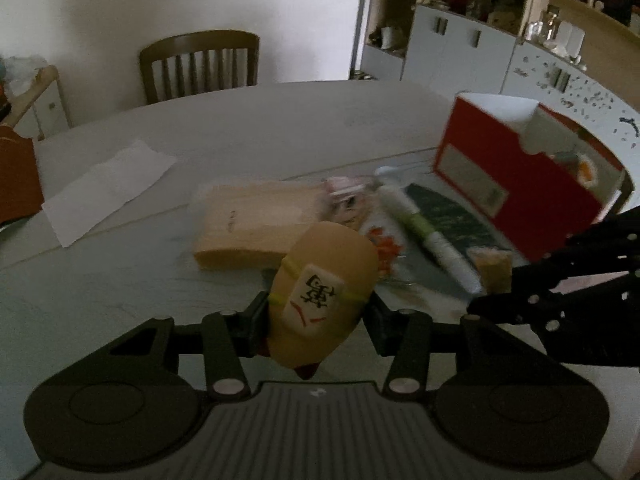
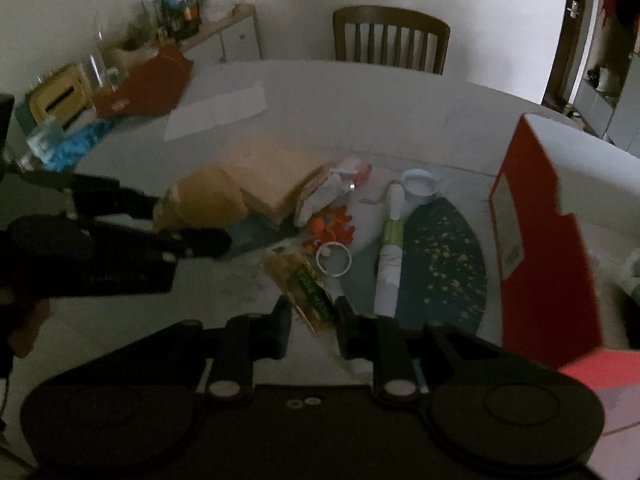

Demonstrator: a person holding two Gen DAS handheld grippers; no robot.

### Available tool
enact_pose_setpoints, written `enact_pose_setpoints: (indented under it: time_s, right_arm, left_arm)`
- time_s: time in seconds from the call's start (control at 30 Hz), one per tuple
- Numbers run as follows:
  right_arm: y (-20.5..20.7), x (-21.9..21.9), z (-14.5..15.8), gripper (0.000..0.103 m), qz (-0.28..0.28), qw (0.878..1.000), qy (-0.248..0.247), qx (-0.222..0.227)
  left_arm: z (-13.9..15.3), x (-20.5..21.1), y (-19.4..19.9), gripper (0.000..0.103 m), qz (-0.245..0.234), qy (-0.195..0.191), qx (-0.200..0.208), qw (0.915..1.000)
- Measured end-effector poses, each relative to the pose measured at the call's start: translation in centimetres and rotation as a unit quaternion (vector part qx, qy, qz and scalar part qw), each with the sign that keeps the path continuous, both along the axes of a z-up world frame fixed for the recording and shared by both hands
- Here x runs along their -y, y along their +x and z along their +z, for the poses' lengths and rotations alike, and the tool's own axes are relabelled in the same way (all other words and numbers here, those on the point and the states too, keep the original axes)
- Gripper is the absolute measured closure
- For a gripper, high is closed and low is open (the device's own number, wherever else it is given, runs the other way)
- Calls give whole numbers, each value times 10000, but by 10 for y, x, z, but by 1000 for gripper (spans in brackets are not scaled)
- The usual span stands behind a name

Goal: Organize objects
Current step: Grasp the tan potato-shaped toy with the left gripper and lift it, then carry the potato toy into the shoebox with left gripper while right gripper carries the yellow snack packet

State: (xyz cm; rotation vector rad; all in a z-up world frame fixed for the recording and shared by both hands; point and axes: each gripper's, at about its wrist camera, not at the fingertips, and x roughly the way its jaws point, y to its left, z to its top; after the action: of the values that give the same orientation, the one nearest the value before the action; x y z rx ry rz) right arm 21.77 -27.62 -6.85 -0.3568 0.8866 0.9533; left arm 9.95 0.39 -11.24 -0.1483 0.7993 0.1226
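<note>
Left gripper (image 1: 316,320) is clenched on a tan toy (image 1: 320,292) with a tile strapped to it by a yellow-green band, held clear of the bench (image 1: 240,128). Right gripper (image 2: 312,316) is clenched on a flat green-labelled packet (image 2: 308,284), gripped at its near end only, the rest sticking out forward.

The remaining clutter lies mid-bench: wooden block (image 1: 248,224), white tube (image 1: 428,232), dark mat (image 1: 448,216), small ring (image 2: 334,259). The red box (image 1: 516,184) stands open at the right and is the likely destination.

Risks:
- The toy is rounded and gripped low on its body; a tilt could let it roll out of the pads.
- The packet is thin and floppy, so it may sag or slide free during travel.
- The two grippers are close together, so crossing paths toward the box could make them knock.
- The frames are blurred, so contact quality cannot be judged precisely.
</note>
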Motion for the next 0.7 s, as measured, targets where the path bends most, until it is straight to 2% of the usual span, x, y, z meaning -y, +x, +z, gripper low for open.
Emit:
enact_pose_setpoints:
  time_s: [0.37, 0.7]
  right_arm:
    - [6, 49, 36, 81, -255, 9991, 343, -10]
    - [34, 96, 55, 81, -519, 9968, 603, 81]
  left_arm:
    - [40, 47, -4, 55, -122, -173, 139, 9997]
    - [67, 93, 16, 55, -356, -195, 339, 9986]
